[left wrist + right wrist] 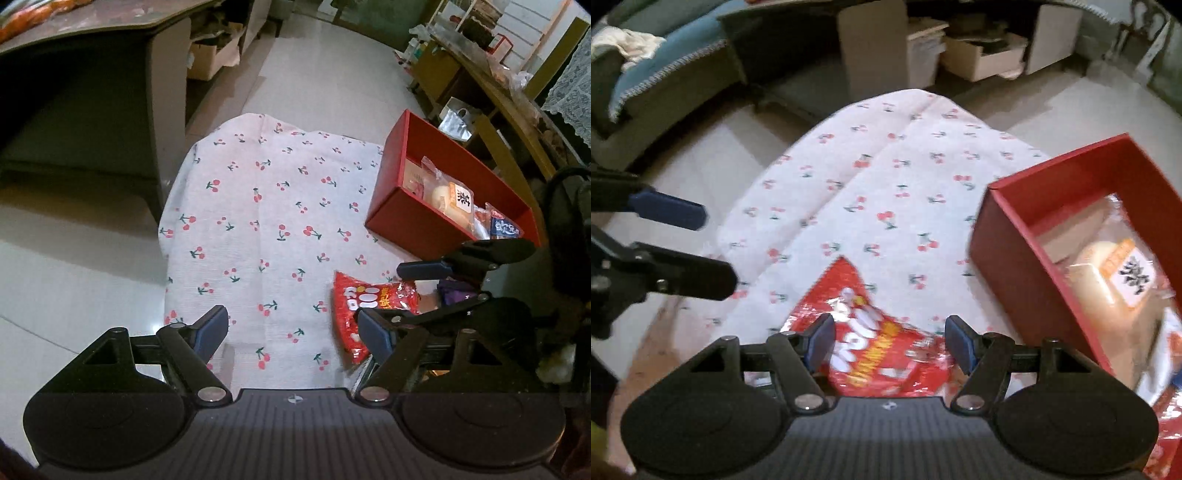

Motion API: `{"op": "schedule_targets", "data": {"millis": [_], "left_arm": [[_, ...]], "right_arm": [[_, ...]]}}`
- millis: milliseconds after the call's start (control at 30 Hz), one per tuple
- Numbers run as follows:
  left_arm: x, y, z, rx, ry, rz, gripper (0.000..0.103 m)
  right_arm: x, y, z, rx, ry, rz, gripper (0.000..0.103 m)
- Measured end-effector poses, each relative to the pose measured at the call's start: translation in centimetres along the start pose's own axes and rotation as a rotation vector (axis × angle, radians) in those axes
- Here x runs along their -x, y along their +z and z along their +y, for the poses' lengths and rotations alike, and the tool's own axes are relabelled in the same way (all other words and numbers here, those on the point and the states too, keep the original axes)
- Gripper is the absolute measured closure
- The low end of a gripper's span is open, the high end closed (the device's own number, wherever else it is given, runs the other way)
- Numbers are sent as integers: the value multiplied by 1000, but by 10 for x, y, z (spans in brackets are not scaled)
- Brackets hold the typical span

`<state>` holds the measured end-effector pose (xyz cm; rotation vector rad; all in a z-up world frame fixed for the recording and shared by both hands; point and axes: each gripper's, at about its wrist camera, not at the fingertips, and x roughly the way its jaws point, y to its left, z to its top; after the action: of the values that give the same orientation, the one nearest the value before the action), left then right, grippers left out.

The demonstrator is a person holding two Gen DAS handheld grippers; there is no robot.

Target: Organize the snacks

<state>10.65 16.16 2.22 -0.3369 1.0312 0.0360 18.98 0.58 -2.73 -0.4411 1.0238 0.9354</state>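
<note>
1. The left gripper (291, 330) tilts steeply down over the cherry-print cloth (266, 206) that covers the surface; its jaws are spread, with only cloth between them.
2. The right gripper (890, 341) also points steeply down, jaws spread, nothing pinched.
3. In the right wrist view a red snack bag (871, 347) lies flat on the cloth directly under the gap between the right jaws; whether the pads touch it cannot be told.
4. In the left wrist view the same red snack bag (364, 308) lies just beside the left gripper's right finger, which overlaps its edge; the right gripper (402, 295) hangs over it.
5. A red box (402, 221) sits open on the cloth's right side, beyond the bag and apart from it.
6. Inside the box lie a clear-wrapped pastry (452, 201) and a blue packet (506, 227).
</note>
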Motion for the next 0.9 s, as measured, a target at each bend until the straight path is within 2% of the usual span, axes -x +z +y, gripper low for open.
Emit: {"op": "schedule_targets", "data": {"millis": [67,167,267,333,400,500,633,767,900], "left_arm": [[1,-1,3,-1,-8,1,20],[-1,-2,3,-3,-30,5,20],[-4,-2,-2,-19,-36,15,20],[-3,-2,-2,-17,-45,13,20],[0,-1,-2,-11,-54,0,20],[-4,3,-9,-40,-71,-3,19],[-19,17,-36,-193,-114,-21,20],[-38,34,-76,-426,-175,-15,19],[-67,37,-108,-607,-199,19,20]], "right_arm": [[4,-1,3,36,25,8,20],[4,-2,7,68,15,39,19],[4,-2,16,165,-50,45,18],[8,0,18,202,-40,80,18],[15,0,16,177,-21,91,18],[20,-11,6,64,-26,106,17],[34,-52,2,-106,11,92,17],[52,-95,14,-243,65,59,17],[66,-119,30,-308,103,41,17]]}}
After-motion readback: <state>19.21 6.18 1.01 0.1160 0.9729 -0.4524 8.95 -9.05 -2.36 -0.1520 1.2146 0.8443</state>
